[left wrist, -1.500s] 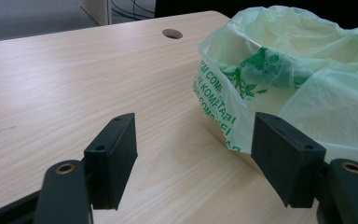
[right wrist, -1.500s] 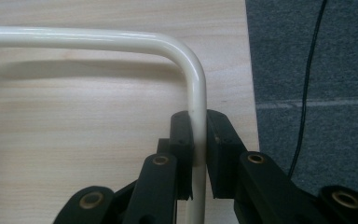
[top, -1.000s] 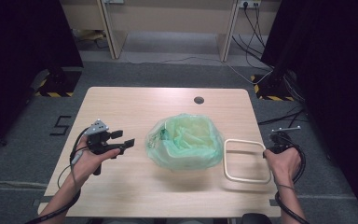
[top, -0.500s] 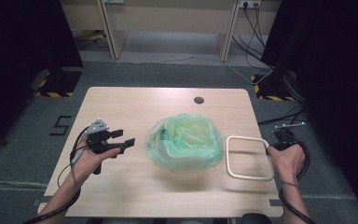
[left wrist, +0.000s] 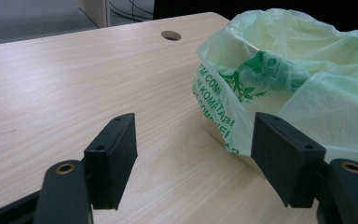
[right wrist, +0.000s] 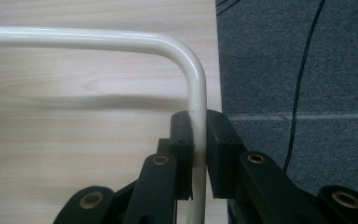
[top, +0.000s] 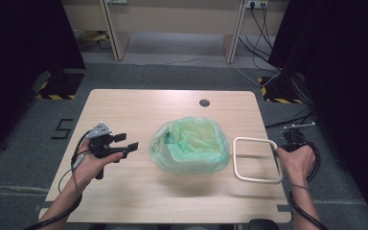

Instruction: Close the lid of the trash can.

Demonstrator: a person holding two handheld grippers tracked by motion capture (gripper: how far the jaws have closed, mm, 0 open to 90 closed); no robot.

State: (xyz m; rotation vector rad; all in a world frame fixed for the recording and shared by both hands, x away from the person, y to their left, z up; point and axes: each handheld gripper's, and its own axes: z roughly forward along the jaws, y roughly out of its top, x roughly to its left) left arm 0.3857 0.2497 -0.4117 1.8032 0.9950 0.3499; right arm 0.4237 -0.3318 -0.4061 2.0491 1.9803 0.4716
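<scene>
Near the left edge of the wooden tabletop, a person's left hand holds the left gripper just above the wood, its two black jaws spread wide with nothing between them and aimed at the bin. In the left gripper view those jaws frame bare wood, with the bag's printed side close beyond the right-hand jaw. At the middle of the tabletop stands a small bin lined with a pale green plastic bag, whose rim folds out over the bin's edge and carries dark green lettering and a leaf print. Behind it, toward the far edge, a round cable hole marks the wood. Just right of the bin, by the right edge, a cream-white wire frame, a rounded rectangle, is held over the wood. The right gripper pinches the frame's right-hand bar between pressed-together jaws, the right hand sitting beyond the table's right edge, above grey carpet.
</scene>
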